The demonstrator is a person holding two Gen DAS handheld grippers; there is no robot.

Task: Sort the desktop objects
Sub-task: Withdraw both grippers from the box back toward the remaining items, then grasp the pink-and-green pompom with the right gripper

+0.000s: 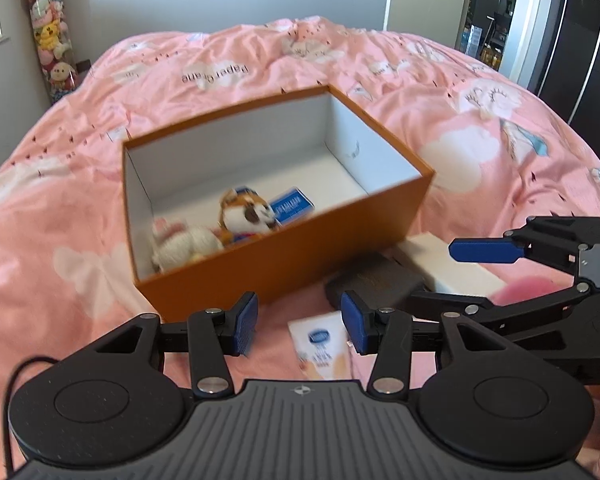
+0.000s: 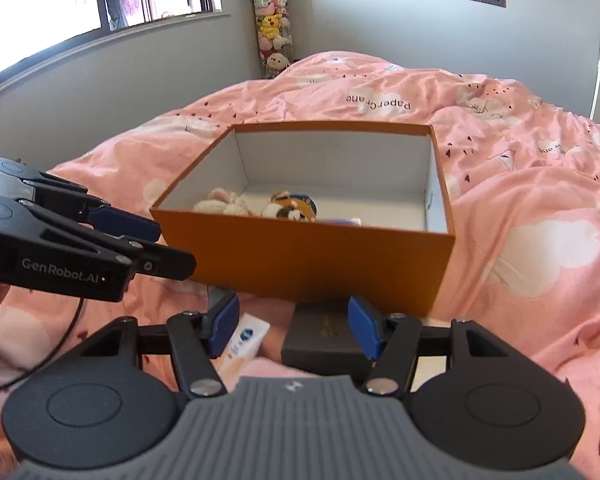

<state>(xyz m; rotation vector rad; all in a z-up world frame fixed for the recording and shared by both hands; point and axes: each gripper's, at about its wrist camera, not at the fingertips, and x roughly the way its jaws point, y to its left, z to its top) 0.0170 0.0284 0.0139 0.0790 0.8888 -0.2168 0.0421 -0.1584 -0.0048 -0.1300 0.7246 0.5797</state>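
While the pink bed (image 2: 520, 208) fills both views, we see the orange box (image 2: 300, 256) at centre, holding two plush toys (image 1: 220, 228) and a blue card (image 1: 292, 206). Our right tongs (image 2: 294, 328) gape empty just short of the dark box (image 2: 324, 340), lower centre. Left tongs (image 1: 300, 324), also released, hover over the white tube (image 1: 324, 354), its length running away from us.

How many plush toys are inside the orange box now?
2. A white plush lies in the near left corner of the box; an orange-and-white plush lies beside it, toward the middle. The near wall may hide others.
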